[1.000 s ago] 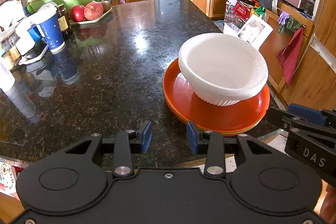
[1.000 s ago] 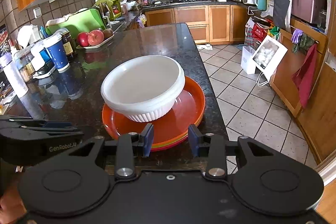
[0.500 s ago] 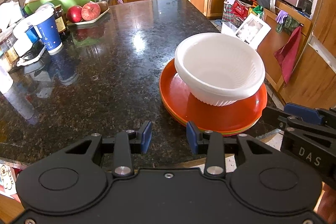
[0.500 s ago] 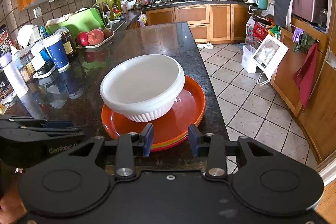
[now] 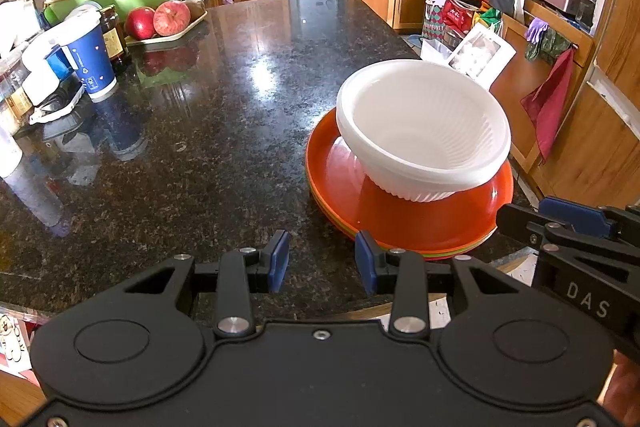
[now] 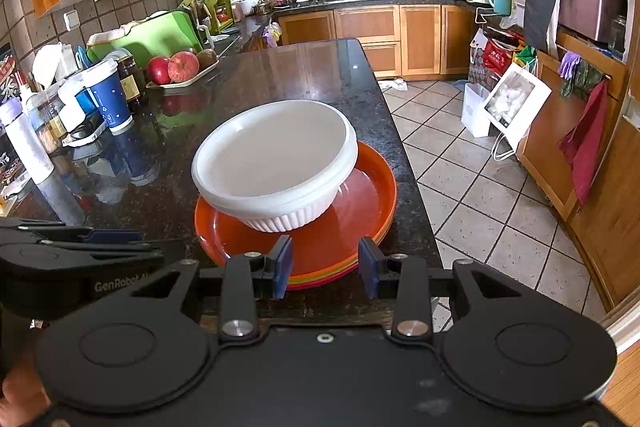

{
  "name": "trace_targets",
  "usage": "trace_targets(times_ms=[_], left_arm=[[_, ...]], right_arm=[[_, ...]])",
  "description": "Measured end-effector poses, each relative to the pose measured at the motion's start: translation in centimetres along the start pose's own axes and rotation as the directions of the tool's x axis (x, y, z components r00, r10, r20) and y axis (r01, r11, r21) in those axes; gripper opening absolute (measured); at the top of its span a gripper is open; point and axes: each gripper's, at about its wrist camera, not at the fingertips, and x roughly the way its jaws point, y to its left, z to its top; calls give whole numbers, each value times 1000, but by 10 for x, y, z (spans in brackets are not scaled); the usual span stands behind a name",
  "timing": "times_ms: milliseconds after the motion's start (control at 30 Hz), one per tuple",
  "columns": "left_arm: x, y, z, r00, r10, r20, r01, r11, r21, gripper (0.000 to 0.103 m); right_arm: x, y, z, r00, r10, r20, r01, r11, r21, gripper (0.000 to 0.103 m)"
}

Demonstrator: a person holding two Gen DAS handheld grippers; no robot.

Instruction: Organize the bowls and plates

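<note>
Granite counter point(image 5: 240, 75) holds the white bowl point(image 6: 276, 155), tilted atop the plates point(image 6: 352, 227) right at the edge, w/ left gripper point(image 5: 322, 261) & right gripper point(image 6: 324, 261) both open, empty, short of it; a bump could slide it off.

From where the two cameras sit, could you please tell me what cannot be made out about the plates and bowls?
- Plate count: the orange plate stack shows only thin coloured rims in both wrist views.
- Bowl count: the white bowl may be several nested.
- The stack's near edge, right wrist view: hidden behind the right hand-held gripper.
</note>
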Motion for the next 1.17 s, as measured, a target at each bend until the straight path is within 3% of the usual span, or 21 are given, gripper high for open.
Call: trace_targets(times_ms=[1167], left_arm=[[13,-5,7,1000,1,-21,-1,1000,24,46]], right_arm=[[12,-9,8,999,4,-36,-4,1000,-6,38]])
